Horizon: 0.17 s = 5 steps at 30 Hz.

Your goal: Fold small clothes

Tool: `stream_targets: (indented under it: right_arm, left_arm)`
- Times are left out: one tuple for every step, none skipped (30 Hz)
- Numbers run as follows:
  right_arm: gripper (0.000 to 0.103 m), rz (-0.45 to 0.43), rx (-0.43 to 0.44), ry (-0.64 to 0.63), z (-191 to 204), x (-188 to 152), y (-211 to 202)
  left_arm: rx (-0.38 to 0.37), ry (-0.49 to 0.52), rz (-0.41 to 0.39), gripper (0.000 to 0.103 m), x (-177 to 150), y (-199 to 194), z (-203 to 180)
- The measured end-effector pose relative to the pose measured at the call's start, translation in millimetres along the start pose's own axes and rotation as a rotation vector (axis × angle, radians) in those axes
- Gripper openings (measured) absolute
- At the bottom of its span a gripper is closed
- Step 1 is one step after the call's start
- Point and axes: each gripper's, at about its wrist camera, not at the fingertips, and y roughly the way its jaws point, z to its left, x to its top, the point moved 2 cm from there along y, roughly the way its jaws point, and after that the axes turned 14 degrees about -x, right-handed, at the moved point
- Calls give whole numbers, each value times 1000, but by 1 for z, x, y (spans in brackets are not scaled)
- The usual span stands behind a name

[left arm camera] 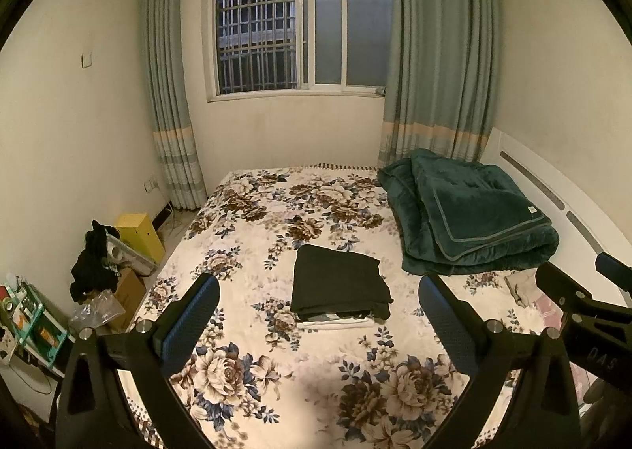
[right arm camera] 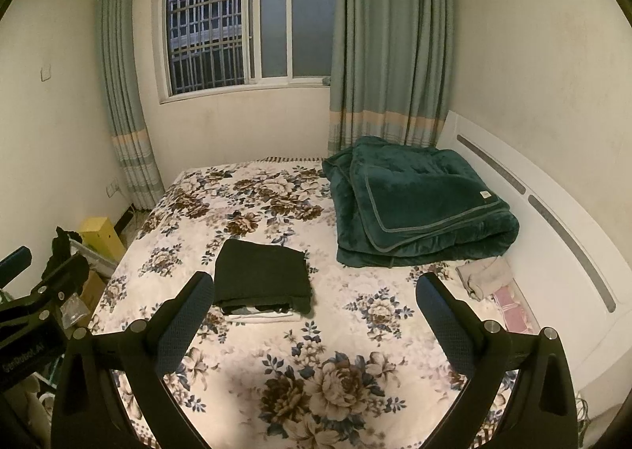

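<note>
Only the right wrist view shows the crumpled, perhaps beige garment point(right arm camera: 484, 275) clearly; left gripper point(left arm camera: 318, 309) and right gripper point(right arm camera: 314, 307) both gape wide, empty, above the folded stack point(left arm camera: 339, 285)

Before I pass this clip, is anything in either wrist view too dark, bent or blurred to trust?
Left wrist view: warm dim indoor light, black corners, fisheye bows the curtains; folded dark garment stays sharp. Right wrist view: same yellow cast, headboard curves; a soft shadow falls on the floral bedspread between the open right claw fingers. No motion blur.
</note>
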Motion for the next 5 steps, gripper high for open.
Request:
stream_targets:
  right_arm:
    - [103, 0, 0, 1, 1, 1, 1]
    - [103, 1, 1, -1, 0, 0, 0]
    - [103, 0, 0, -1, 0, 0, 0]
    - [103, -1, -1, 0, 0, 0, 0]
    - [103, -2, -2, 1, 0, 1, 1]
  left_arm:
    - [1, 1, -3, 103, 0, -1, -1]
    - [2, 2, -5, 103, 0, -1, -1]
    - [4, 2, -6, 103, 0, 0, 0]
    - [3, 2, -7, 103, 2, 1, 0]
    - [1, 2, -6, 103, 1, 0, 0]
